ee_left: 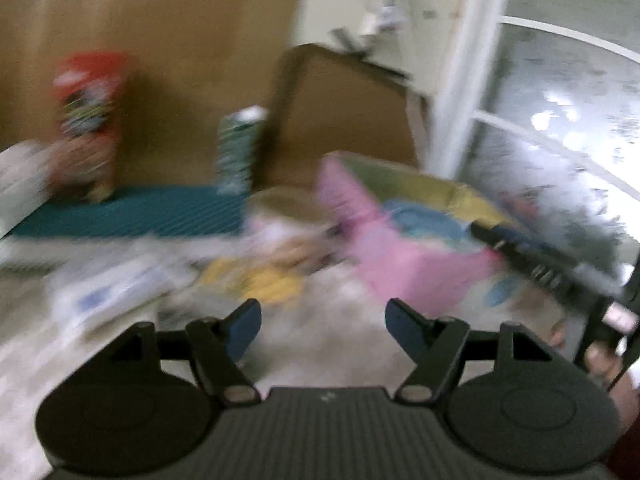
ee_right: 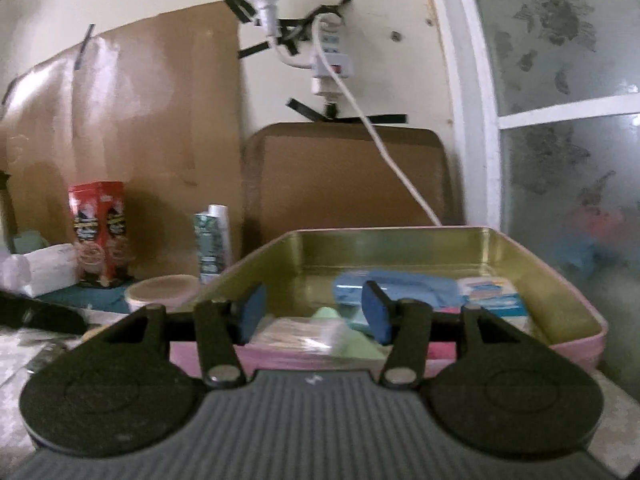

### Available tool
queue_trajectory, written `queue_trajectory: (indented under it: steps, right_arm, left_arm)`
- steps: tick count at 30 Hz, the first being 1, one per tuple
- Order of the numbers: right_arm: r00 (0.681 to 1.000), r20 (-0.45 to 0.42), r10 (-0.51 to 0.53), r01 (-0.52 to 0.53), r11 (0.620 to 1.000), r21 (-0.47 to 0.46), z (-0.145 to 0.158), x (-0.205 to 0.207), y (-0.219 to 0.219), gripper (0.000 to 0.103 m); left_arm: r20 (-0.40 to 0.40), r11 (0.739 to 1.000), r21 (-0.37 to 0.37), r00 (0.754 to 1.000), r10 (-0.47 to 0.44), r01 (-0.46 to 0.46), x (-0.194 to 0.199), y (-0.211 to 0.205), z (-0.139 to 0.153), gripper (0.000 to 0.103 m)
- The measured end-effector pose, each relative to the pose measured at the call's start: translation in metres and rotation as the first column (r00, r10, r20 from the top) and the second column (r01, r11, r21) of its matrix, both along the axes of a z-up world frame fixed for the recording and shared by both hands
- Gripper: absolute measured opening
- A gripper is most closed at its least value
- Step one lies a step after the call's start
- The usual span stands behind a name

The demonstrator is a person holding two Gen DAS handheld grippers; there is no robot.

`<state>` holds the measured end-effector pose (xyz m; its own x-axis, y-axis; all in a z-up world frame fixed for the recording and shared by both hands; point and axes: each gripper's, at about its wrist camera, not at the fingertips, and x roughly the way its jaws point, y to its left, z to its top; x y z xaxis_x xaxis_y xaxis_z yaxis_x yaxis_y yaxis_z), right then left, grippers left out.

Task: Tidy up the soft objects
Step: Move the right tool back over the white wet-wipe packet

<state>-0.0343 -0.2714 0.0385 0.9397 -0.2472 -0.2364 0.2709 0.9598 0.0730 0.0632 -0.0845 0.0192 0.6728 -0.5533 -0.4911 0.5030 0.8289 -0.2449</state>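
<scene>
Your right gripper point(ee_right: 316, 314) hung spread and empty at centre frame over the pink tin point(ee_right: 576, 344), where blue and green soft packs point(ee_right: 400, 286) already lay; your left gripper point(ee_left: 323, 320) was spread too, lower centre; a yellow piece point(ee_left: 260, 284), blurred mid-frame, seemingly remained outside.

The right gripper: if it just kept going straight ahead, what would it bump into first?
Probably the clear-wrapped packet lying in the pink tin, just ahead of the right gripper and framed by its open jaws. Depth is hard to judge, so the tin's near rim might come first.
</scene>
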Motion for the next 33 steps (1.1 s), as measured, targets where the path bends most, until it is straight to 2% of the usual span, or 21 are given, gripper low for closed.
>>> queue_trajectory:
  steps: [4,5,7,11,13,16,19,21,24,26,28,29,31,33]
  right_arm:
    - [0.999,0.013,0.053,-0.053,0.998,0.025,-0.008,0.009,0.025,0.056]
    - [0.998,-0.002,0.061,-0.061,0.997,0.037,-0.009,0.013,0.032,0.056]
    - [0.997,0.02,0.08,-0.08,0.996,0.035,-0.007,0.015,0.045,0.056]
    - [0.985,-0.007,0.172,-0.172,0.985,0.018,-0.007,0.026,0.079,0.056]
    - [0.972,-0.025,0.232,-0.231,0.973,0.021,-0.007,0.032,0.096,0.056]
    - [0.943,-0.066,0.326,-0.326,0.945,0.018,-0.007,0.045,0.12,0.056]
    - [0.907,-0.104,0.407,-0.407,0.913,0.02,-0.005,0.07,0.136,0.056]
    - [0.892,-0.151,0.425,-0.424,0.905,0.041,-0.003,0.098,0.14,0.056]
    - [0.868,-0.239,0.436,-0.418,0.9,0.125,-0.007,0.145,0.135,0.054]
    - [0.849,-0.299,0.436,-0.4,0.9,0.174,-0.014,0.173,0.137,0.042]
    - [0.816,-0.367,0.448,-0.386,0.893,0.231,-0.028,0.196,0.139,0.029]
    - [0.812,-0.364,0.456,-0.379,0.887,0.264,-0.031,0.201,0.137,0.027]
    - [0.805,-0.372,0.461,-0.362,0.88,0.308,-0.034,0.203,0.136,0.004]
    - [0.807,-0.365,0.464,-0.343,0.872,0.349,-0.031,0.2,0.136,0.003]
  left_arm:
    - [-0.02,0.988,0.026,0.988,0.151,-0.151,-0.001,0.053,-0.014,0.071]
    - [-0.028,0.981,0.017,0.981,0.193,-0.192,0.001,0.067,-0.015,0.071]
    - [-0.044,0.97,-0.027,0.97,0.239,-0.24,0.004,0.089,-0.014,0.071]
    - [0.037,0.941,-0.004,0.94,0.339,-0.339,0.007,0.111,-0.007,0.071]
    - [0.036,0.933,-0.027,0.932,0.359,-0.359,0.008,0.121,-0.008,0.075]
    - [0.025,0.93,-0.079,0.932,0.362,-0.359,0.007,0.13,-0.008,0.077]
    - [0.029,0.936,-0.091,0.939,0.343,-0.339,0.005,0.13,-0.008,0.077]
    - [0.029,0.937,-0.1,0.941,0.338,-0.334,0.005,0.13,-0.009,0.077]
    - [0.012,0.934,-0.12,0.94,0.34,-0.336,0.007,0.133,-0.011,0.077]
    - [-0.009,0.93,-0.136,0.94,0.342,-0.34,0.01,0.137,-0.012,0.077]
    - [-0.022,0.927,-0.147,0.939,0.344,-0.344,0.012,0.14,-0.013,0.077]
    - [-0.027,0.926,-0.154,0.938,0.344,-0.344,0.013,0.141,-0.013,0.077]
    - [-0.03,0.925,-0.16,0.938,0.346,-0.346,0.012,0.141,-0.014,0.077]
    - [-0.035,0.923,-0.164,0.937,0.347,-0.348,0.012,0.142,-0.014,0.077]
